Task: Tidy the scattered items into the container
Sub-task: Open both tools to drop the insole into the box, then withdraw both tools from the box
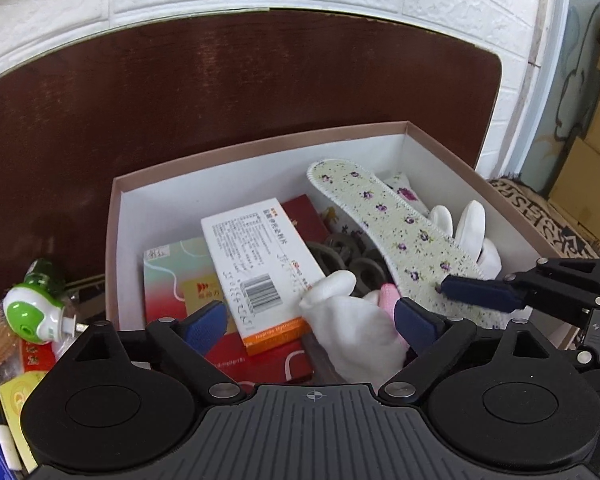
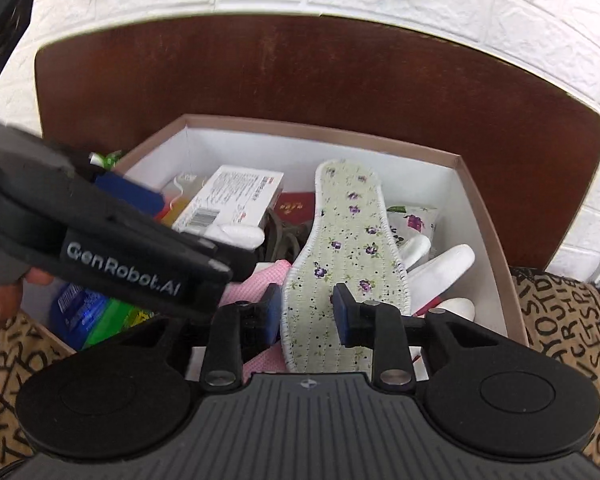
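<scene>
A pink-rimmed cardboard box [image 1: 260, 144] [image 2: 476, 196] holds a white medicine carton [image 1: 260, 256] [image 2: 236, 196], flat colourful packets, white gloves [image 1: 352, 320] [image 2: 444, 264], a pink cloth and a floral insole [image 1: 400, 232] [image 2: 348, 248]. My left gripper [image 1: 312, 320] is open above the box, over a white glove and the carton, holding nothing. My right gripper [image 2: 306, 312] has its pads on either side of the insole's heel end, which leans up out of the box. The right gripper's fingers [image 1: 476, 292] also show in the left wrist view at the insole's edge.
Outside the box on the left lie a green-and-white plug-in device [image 1: 36, 312], snack packets and small boxes [image 1: 4, 400]. A dark brown board [image 1: 220, 88] stands behind the box against a white brick wall. A letter-patterned cloth [image 2: 560, 320] covers the surface.
</scene>
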